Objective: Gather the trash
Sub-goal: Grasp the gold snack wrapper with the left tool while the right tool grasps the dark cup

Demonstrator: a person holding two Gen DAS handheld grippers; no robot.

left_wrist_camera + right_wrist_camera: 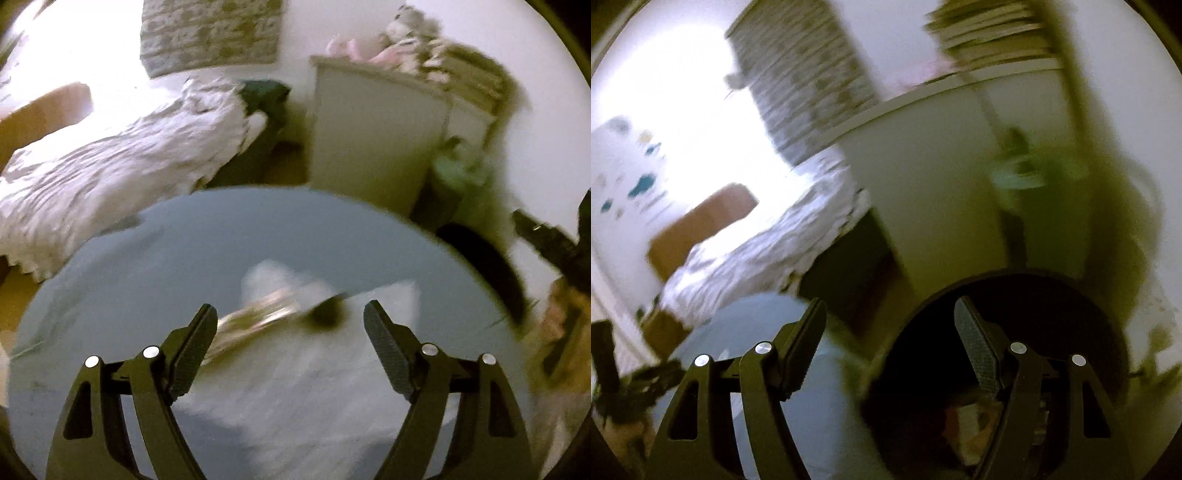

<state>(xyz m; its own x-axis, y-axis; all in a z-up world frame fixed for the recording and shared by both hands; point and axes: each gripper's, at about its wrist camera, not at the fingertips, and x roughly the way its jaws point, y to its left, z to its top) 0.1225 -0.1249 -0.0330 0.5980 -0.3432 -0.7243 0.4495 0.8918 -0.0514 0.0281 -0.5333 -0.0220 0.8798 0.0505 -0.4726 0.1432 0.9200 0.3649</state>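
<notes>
With both views blurred, the wrapper (258,321) lies on white paper (314,369) on the round surface (221,236), slanting lower left to centre between the wide-open left gripper (290,334); the empty, open right gripper (890,338) hangs over the dark bin (1015,302).

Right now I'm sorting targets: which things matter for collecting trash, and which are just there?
For the job:
crumpled wrapper
white tissue
dark bin
left hand-held gripper, open
right hand-held gripper, open

Just there:
round table
bed
white cabinet
</notes>
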